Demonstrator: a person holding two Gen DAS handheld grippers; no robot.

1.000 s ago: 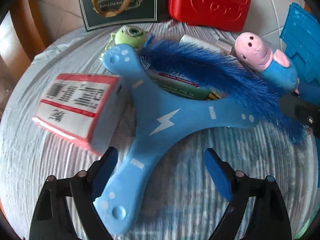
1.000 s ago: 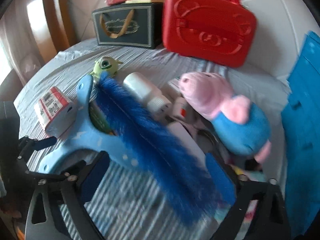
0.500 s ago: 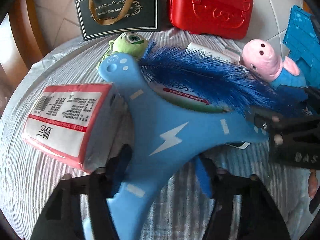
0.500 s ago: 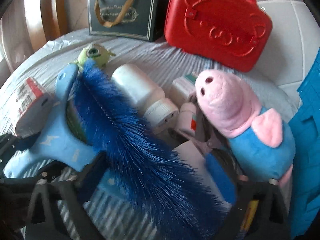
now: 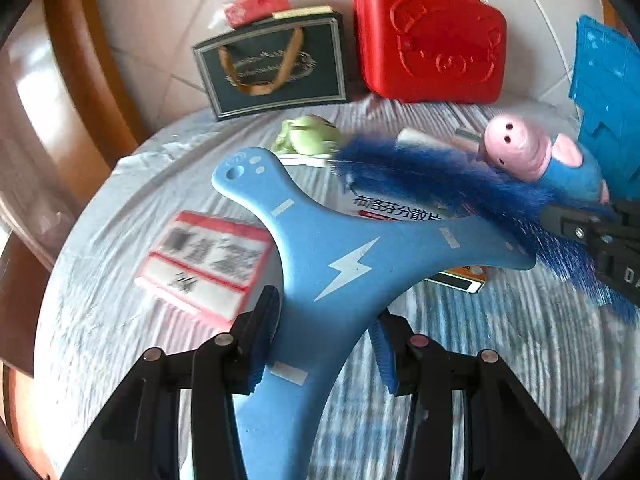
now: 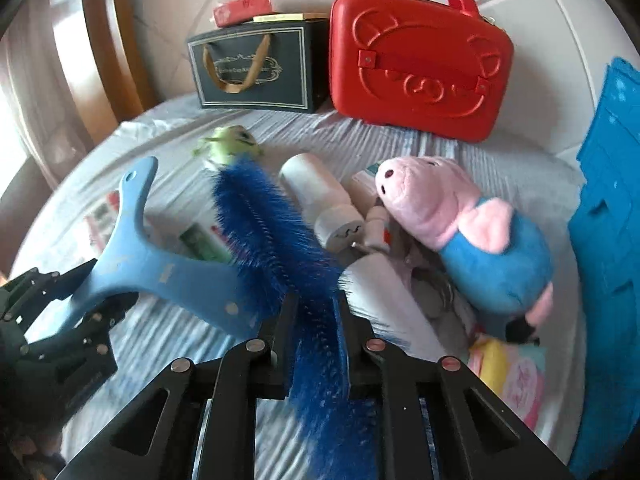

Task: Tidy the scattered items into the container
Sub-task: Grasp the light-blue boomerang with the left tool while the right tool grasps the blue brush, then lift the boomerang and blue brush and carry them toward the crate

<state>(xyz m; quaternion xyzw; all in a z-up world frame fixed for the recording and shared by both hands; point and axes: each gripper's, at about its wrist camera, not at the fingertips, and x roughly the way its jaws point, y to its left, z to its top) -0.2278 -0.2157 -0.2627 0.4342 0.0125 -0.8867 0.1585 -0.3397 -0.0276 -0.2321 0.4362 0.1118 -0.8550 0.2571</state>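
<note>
A light-blue three-armed boomerang (image 5: 340,264) with a white lightning bolt has one arm between the pads of my left gripper (image 5: 324,344). The jaws are still closing, the pads press its edges, and it rides tilted above the bedspread. My right gripper (image 6: 314,332) is shut on a dark-blue bristly brush (image 6: 268,224) that lies across the boomerang's far arm. The right wrist view shows the left gripper (image 6: 60,312) low on the left. A blue plastic crate (image 6: 608,240) stands at the right edge.
A pink pig plush (image 6: 460,220), white bottle (image 6: 316,184), green one-eyed plush (image 6: 230,146), medicine box (image 5: 392,208) and red-and-white tissue pack (image 5: 208,260) lie on the striped bedspread. A dark gift bag (image 5: 272,64) and red case (image 5: 432,44) stand at the back wall.
The left jaws closed on the boomerang's arm and raised it off the tissue pack. The right jaws went from wide open to shut on the blue brush.
</note>
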